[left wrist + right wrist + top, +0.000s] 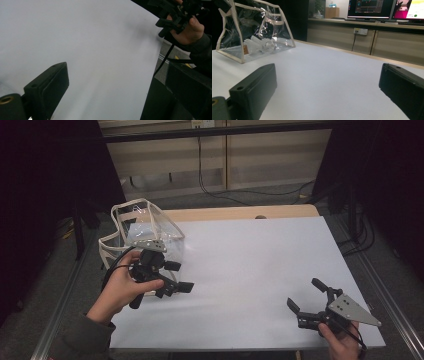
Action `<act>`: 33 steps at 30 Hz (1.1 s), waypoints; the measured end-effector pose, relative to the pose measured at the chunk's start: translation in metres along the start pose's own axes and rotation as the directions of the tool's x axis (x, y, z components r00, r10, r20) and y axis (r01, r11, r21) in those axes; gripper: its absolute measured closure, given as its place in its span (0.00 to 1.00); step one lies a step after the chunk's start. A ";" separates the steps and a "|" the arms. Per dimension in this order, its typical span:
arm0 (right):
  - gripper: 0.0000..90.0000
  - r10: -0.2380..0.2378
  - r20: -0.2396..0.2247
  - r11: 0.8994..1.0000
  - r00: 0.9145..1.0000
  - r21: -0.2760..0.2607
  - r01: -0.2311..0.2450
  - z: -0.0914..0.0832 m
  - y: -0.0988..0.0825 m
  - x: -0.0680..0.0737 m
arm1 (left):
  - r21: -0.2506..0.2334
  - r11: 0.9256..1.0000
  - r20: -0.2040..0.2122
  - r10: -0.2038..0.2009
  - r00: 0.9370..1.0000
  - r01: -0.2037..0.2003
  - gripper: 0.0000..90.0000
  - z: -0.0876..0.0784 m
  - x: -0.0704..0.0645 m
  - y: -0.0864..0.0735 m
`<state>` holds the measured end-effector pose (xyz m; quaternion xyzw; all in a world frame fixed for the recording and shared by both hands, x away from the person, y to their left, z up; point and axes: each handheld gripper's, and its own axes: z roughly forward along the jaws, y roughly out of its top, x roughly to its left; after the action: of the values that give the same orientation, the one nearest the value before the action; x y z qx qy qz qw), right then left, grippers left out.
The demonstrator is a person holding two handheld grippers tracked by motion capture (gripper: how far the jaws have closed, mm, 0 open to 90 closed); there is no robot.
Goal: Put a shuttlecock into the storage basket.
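A clear plastic bag [145,227] with cream trim stands at the table's left rear, and something white lies inside it. My left gripper [180,276] hovers just in front of the bag, jaws open and pointing right over the white table [250,270]. From the left gripper view, its jaws [117,85] stand wide apart with only bare table between them. My right gripper [305,294] rests near the front right corner, open and aimed left. In the right gripper view, the right gripper [329,87] frames empty table, with the bag [254,32] far off at the left.
The person's other hand [190,30] shows at the top right of the left gripper view. A wooden strip [240,212] borders the table's rear. Cabinets and monitors [372,8] stand beyond it. Cables [235,195] lie on the floor behind.
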<state>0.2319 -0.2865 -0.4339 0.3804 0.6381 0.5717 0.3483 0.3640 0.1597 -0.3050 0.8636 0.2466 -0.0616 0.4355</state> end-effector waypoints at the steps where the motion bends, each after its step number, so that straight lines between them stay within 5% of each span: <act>1: 0.02 0.001 -0.001 1.000 1.000 0.002 -0.001 0.000 0.000 0.000 | 0.001 1.000 0.000 0.002 1.000 -0.002 0.05 0.000 0.000 -0.001; 33: 0.02 -0.001 0.000 1.000 1.000 0.000 0.001 0.000 0.000 0.000 | 0.007 0.999 0.016 0.053 0.998 -0.053 0.05 0.009 0.007 -0.037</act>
<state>0.2314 -0.2865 -0.4337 0.3802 0.6383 0.5715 0.3483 0.3532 0.1737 -0.3394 0.8709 0.2200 -0.0579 0.4356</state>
